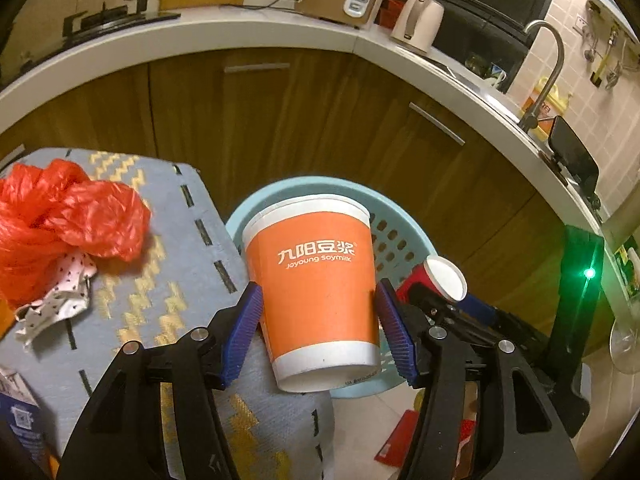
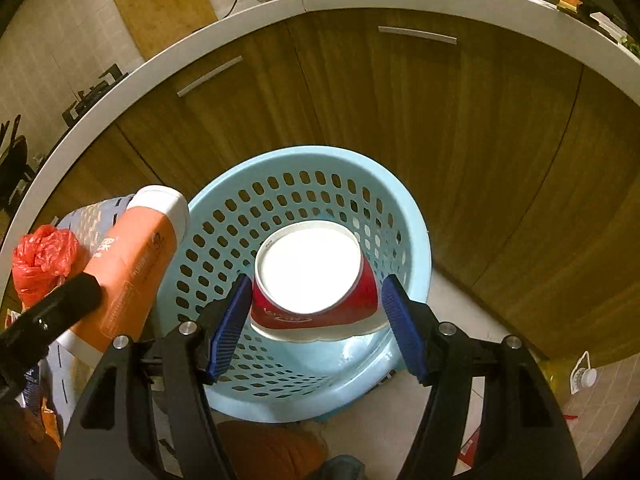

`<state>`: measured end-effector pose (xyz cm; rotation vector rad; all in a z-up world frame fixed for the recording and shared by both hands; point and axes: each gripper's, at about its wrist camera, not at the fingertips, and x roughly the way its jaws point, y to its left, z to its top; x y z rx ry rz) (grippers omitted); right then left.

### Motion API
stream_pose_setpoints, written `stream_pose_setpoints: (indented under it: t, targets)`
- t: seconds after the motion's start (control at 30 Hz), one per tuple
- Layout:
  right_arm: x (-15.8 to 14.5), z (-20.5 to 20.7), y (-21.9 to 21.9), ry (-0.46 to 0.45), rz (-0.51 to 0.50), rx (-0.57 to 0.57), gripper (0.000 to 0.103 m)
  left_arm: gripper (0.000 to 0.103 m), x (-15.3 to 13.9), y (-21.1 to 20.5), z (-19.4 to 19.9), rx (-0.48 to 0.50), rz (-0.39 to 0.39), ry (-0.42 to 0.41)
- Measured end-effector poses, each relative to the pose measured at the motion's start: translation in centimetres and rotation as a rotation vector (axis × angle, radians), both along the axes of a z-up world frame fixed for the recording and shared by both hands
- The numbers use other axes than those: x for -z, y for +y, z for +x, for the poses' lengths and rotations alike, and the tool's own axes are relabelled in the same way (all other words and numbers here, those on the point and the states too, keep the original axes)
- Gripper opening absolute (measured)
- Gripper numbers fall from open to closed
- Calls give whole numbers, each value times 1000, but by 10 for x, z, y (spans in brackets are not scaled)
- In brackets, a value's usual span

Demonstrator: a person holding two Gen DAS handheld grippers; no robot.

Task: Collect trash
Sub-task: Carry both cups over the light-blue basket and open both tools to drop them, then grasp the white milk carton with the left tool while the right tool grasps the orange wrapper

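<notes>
Left wrist view: the left gripper [image 1: 318, 330] pinches an orange paper cup [image 1: 316, 292] between its blue pads [image 1: 242, 334], the cup upright at center frame in front of the rim of a light blue perforated basket [image 1: 404, 216]. At left, a crumpled red plastic bag [image 1: 64, 216] and a scrap of spotted white paper [image 1: 60, 300] lie on a grey-and-gold patterned cloth [image 1: 180, 264]. A red cup [image 1: 438, 280] shows at right center, held over the basket.

Right wrist view: the right gripper [image 2: 316, 328] has its pads against the sides of the red cup [image 2: 316, 284] at center frame, white mouth facing the camera, above the basket [image 2: 408, 216]. The orange cup [image 2: 136, 268] appears at left, tilted by the basket's rim, with the red bag [image 2: 44, 260] at far left. Wooden cabinet doors [image 2: 440, 120] fill the background.
</notes>
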<state>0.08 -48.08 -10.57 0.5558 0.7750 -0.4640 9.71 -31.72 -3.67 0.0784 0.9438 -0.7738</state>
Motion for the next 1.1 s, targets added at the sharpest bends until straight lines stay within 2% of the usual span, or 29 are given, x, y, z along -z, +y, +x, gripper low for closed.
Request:
stream_pose_setpoints:
  t: [0.13,0.27,0.47,0.63,0.83,0.97,1.1]
  targets:
    - [-6,-1,2,-9,-6,9,71,72,0,5,-4,-7,4,-17]
    - [-15,-4,8,-27,-32,11,71,72,-10,19,-9,-17,-8,-40]
    - [-51,-12,33,-107,-93,-46,70,72,-32,53,-22,-42,-40,-85]
    - [-85,-13,75,-179,-159,-130,70,72,-58,101,-33,-94,-69,-133]
    - [-114,-9,140,-246,-223,-276,66,85,-81,175,-48,-173,-50,-218]
    - [-120,2,177,-257,-229,-359,63,88,-75,214,-46,-192,-8,-197]
    - [-120,11,209,-246,-239,-423,60,88,-54,243,-36,-184,25,-123]
